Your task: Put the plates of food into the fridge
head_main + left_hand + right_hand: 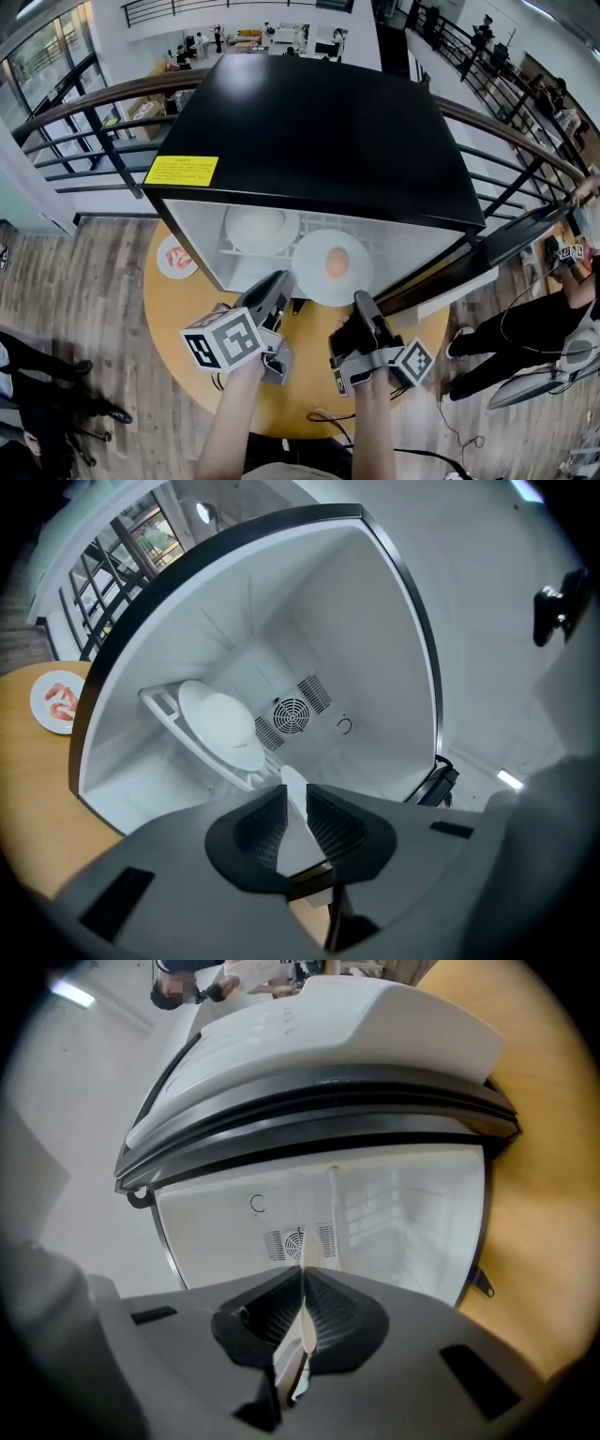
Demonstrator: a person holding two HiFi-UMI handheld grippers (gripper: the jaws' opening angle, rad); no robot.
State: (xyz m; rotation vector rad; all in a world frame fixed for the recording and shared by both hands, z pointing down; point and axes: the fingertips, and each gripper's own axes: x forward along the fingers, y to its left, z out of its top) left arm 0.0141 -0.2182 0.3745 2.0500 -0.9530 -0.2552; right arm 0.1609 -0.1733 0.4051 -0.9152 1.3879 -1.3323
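My left gripper [281, 281] [295, 803]: jaws narrow, pads clamped on the left rim of the plate with the orange food [314, 258] [292, 789]. My right gripper [361, 302] [302, 1307]: jaws almost together, pinching the same plate's thin near-right rim [305, 1321]. I hold that plate at the mouth of the open fridge [319, 122]. A white plate [261, 228] [223, 726] rests on the shelf [159, 703] inside, just to its left. A plate with red food [178, 255] [58, 703] sits on the table [187, 319], left of the fridge.

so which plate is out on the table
The plate with red food, on the yellow table left of the fridge. The plain white plate lies on the fridge shelf; the plate with orange food is at the fridge opening.
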